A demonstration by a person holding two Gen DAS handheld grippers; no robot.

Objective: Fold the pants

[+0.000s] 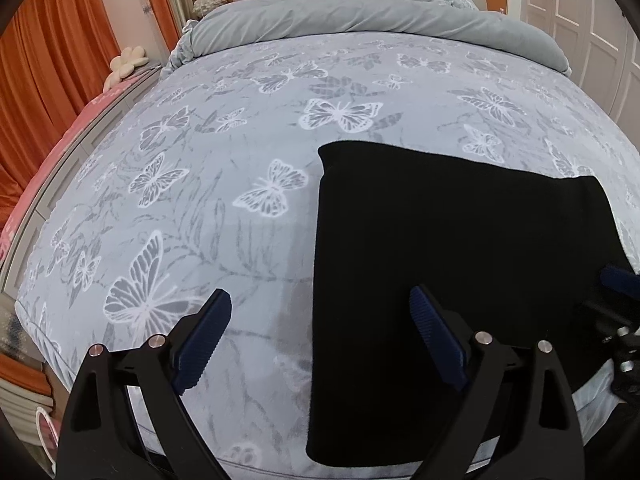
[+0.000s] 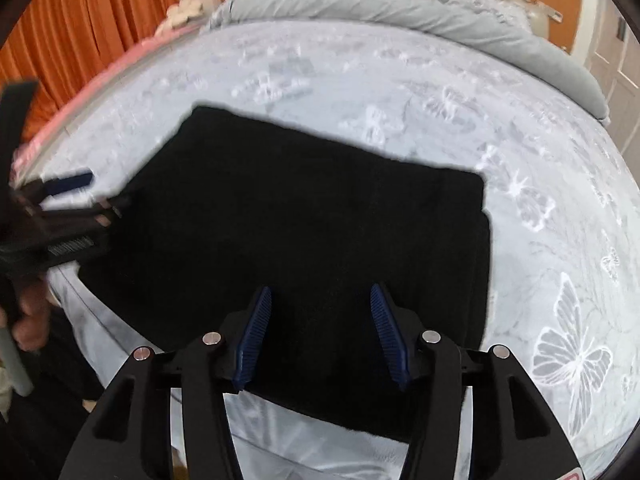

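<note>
The left gripper (image 1: 320,316) is hovering with its fingers spread wide and gripping nothing, one finger over the butterfly-print bedspread (image 1: 208,168) and the other over the black pants (image 1: 460,248). The right gripper (image 2: 320,312) is also hanging spread and empty above the pants, which are lying as a flat rectangle near the bed's front edge, apparently already folded. If another fold is needed, both grippers are best pinching matching corners of one edge and carrying them across evenly, keeping layers aligned. The fabric is so dark that seams, layers and waistband are proving impossible to make out. The right wrist view is blurring, and the pants' near edge is sitting hidden behind both grippers.
</note>
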